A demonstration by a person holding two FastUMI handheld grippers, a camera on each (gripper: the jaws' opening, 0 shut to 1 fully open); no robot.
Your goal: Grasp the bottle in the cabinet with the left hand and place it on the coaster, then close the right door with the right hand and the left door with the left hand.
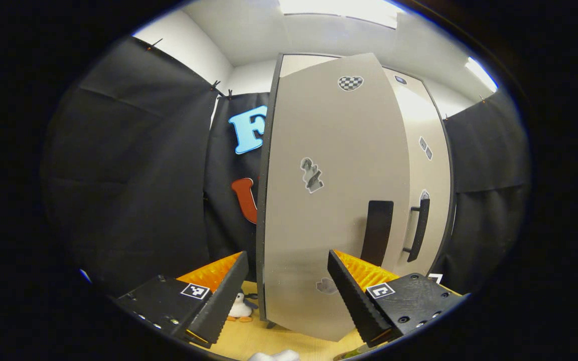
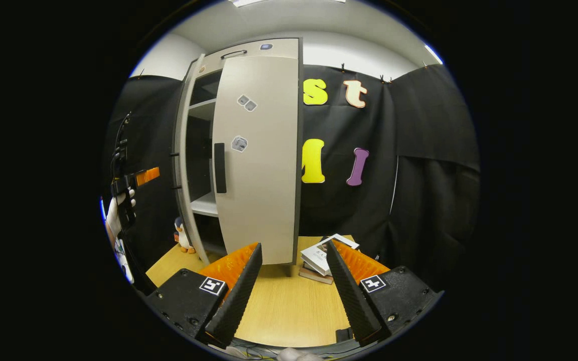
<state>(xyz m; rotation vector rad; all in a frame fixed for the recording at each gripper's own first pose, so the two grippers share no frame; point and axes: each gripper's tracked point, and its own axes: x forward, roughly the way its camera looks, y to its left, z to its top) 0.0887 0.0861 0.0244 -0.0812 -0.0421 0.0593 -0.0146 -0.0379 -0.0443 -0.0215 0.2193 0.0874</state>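
Left gripper [image 1: 279,296] gaping, empty, low in frame before the left door [image 1: 329,200] — stiff, light panel, likely swings freely; best pushed near the dark handle [image 1: 377,230].

One tall beige cabinet [image 2: 249,150] with two doors and two black vertical door handles, one small penguin toy [image 2: 182,235], one stack of books [image 2: 321,258], and one light wooden table [image 2: 289,306].

The right gripper [image 2: 291,281] hangs open over the table [image 2: 289,306]. Beyond it the cabinet's [image 2: 191,150] right door [image 2: 259,160] stands ajar. Books [image 2: 321,258] lie right of it, a penguin [image 2: 182,235] left. Far left, a hand [image 2: 116,213] holds the left gripper [image 2: 143,176].
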